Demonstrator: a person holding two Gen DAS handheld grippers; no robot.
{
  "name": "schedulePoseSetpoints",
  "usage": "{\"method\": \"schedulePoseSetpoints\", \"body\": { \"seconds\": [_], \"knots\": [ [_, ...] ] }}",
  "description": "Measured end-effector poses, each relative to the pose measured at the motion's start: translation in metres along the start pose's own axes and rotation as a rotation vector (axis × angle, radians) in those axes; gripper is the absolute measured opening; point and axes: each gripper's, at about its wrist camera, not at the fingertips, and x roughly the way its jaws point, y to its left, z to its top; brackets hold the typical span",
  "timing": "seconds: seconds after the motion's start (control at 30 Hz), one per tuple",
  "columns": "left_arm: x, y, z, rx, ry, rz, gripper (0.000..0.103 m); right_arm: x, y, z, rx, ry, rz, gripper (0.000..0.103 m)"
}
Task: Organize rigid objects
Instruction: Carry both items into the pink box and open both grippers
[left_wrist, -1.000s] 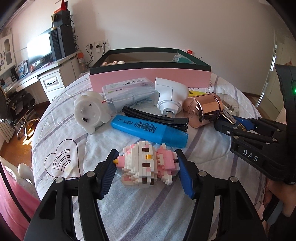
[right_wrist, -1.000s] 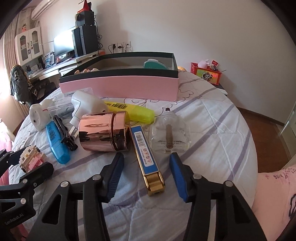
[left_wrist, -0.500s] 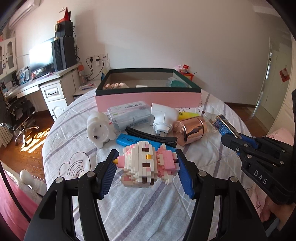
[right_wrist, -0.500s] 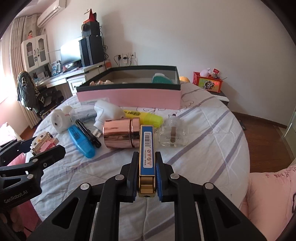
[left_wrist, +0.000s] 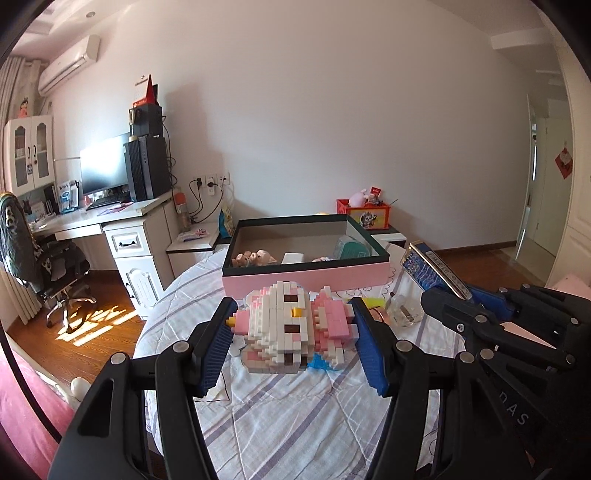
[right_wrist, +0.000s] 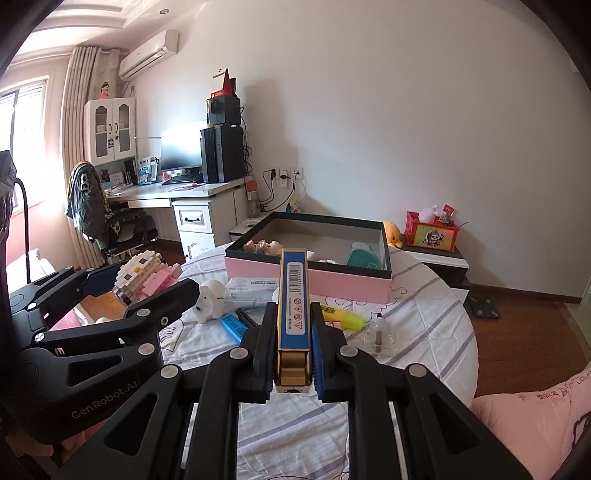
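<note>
My left gripper (left_wrist: 293, 326) is shut on a pink and white block figure (left_wrist: 291, 328), lifted above the round table (left_wrist: 280, 417). The same figure (right_wrist: 146, 275) shows at the left of the right wrist view. My right gripper (right_wrist: 293, 325) is shut on a long blue and gold box (right_wrist: 293, 295), held up off the cloth; this blue box (left_wrist: 432, 267) also appears at the right of the left wrist view. Beyond both stands the pink box with a dark green rim (left_wrist: 306, 275) (right_wrist: 310, 275), open on top, with small items inside.
On the striped cloth lie a white toy (right_wrist: 210, 301), a blue marker (right_wrist: 232, 326), a yellow marker (right_wrist: 341, 315), a clear bottle (right_wrist: 376, 332), a white packet (right_wrist: 255, 290). A desk with monitor (right_wrist: 184, 151) and a chair (right_wrist: 107, 218) stand at the back left; a bedside stand (right_wrist: 432, 254) on the right.
Both grippers have risen from the table with their objects. The right gripper closed on the blue and gold box and lifted it. The pink box now sits lower and farther in view.
</note>
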Motion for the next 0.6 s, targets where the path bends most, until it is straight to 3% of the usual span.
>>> {"method": "schedulePoseSetpoints", "body": {
  "seconds": [0.3, 0.6],
  "knots": [
    [0.009, -0.001, 0.009, 0.015, -0.019, 0.014, 0.062, 0.006, 0.002, 0.013, -0.020, -0.014, 0.004, 0.016],
    [0.073, 0.004, 0.048, 0.060, -0.002, -0.014, 0.062, 0.059, -0.014, 0.050, -0.058, 0.000, 0.009, 0.016]
  ]
}}
